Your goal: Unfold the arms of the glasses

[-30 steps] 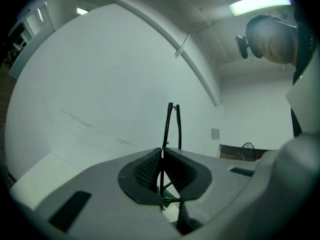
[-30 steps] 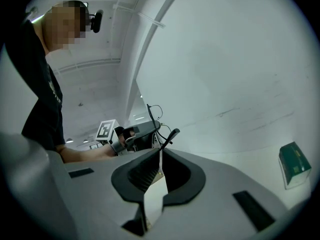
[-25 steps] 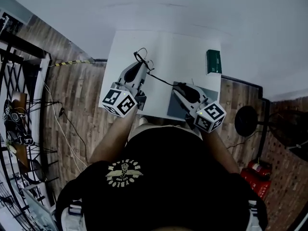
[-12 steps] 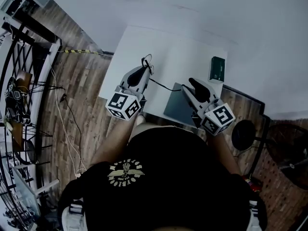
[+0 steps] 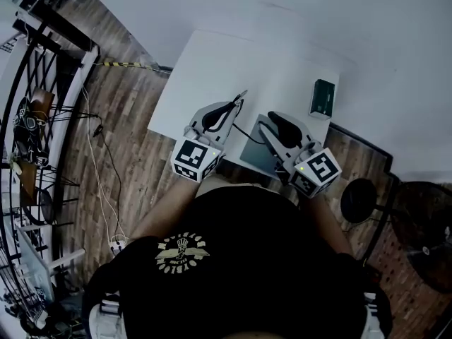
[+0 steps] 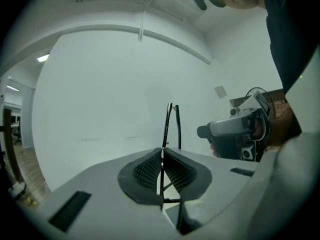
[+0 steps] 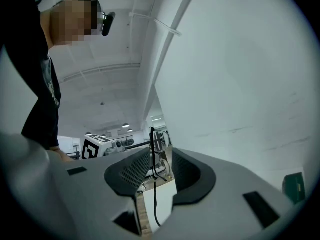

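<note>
Left gripper view shows the left claw (image 6: 162,154) pressed together on the thin dark frame of the glasses (image 6: 166,121), which stick up past its tips. From the head view, the glasses (image 5: 233,106) are held in the air over the middle of the desk (image 5: 205,69), nearer its near edge than its far one. One arm (image 5: 248,134) runs from them across to the right claw (image 5: 265,127).

In the right gripper view, that arm (image 7: 153,186) stands as a thin line in the gap of the right claw (image 7: 161,154). The claw is apart, with the arm close to one pad. Whether the arm touches that pad I cannot tell.

The step in hand looks like swinging this arm out. To do it well, the left claw should hold the frame firm and level. The right claw should grip or push the arm lightly and sweep it in an arc around its joint, not pull it straight. The wire looks slim and springy, so too much force could bend it or twist the frame loose.

The joint itself is too small to find in any view. The second arm cannot be told apart from the frame. A grey mat (image 5: 253,157) at the near edge is partly covered by the right claw, and a dark box (image 5: 323,99) sits by the right edge.
</note>
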Tool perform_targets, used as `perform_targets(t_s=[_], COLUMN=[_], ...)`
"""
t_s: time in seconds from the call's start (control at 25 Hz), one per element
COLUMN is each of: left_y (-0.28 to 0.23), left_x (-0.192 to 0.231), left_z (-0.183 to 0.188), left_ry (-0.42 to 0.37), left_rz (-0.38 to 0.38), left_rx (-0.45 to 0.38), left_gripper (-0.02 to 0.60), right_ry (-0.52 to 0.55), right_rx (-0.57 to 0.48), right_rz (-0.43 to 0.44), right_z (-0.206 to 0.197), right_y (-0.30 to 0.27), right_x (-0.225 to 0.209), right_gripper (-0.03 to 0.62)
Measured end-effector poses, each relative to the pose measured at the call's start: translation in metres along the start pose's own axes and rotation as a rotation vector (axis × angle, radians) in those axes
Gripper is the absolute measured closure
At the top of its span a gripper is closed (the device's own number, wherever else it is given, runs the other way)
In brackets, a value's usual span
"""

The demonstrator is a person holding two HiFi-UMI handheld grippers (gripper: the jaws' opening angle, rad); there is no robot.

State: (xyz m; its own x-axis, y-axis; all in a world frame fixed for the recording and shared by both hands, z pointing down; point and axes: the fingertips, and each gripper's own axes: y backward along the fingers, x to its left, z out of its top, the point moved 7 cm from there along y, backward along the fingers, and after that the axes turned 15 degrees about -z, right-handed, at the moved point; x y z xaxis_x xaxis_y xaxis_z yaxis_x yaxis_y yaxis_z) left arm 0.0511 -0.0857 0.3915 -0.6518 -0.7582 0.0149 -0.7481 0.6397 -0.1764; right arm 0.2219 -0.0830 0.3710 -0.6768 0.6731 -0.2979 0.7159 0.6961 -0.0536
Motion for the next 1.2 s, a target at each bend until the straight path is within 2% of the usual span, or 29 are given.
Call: perform_targets(t_s=[0.36,0.48,0.64,0.68,0.84,1.2], left_y=[0.001,-0.001,0.003,0.006,0.024,0.069], left_x=[-0.023,-0.026,-0.02,-0.017,0.003,0.074], left_z=[0.004,0.0,-0.007,-0.007,-0.009,-0.019], left_ry=[-0.138,-0.17,-0.2,-0.21,-0.254,-0.261], left_rz=[-0.059,-0.086,-0.131,-0.139,-0.166,-0.208], left_rx=[0.124,0.149,0.166,0.166,0.157,0.142], left_gripper=[0.561,0.561,0.561,0.561,0.561,0.561], right_ry=[-0.071,-0.074,-0.05,-0.039,-0.001,0.018], right_rx=[-0.038,-0.025,-0.008,-0.009,-0.01,0.048], right_rz=[0.077,0.055,-0.013,-0.02,-0.018,-0.076], right_z=[-0.013,-0.017,-0.018,-0.018,-0.018,-0.025], right_y=[-0.01,-0.014,-0.022,-0.025,-0.046,-0.114], right_x=[0.029,0.03,0.036,0.038,0.056,0.097], right_gripper=[0.462,0.478,0.552,0.57,0.574,0.575])
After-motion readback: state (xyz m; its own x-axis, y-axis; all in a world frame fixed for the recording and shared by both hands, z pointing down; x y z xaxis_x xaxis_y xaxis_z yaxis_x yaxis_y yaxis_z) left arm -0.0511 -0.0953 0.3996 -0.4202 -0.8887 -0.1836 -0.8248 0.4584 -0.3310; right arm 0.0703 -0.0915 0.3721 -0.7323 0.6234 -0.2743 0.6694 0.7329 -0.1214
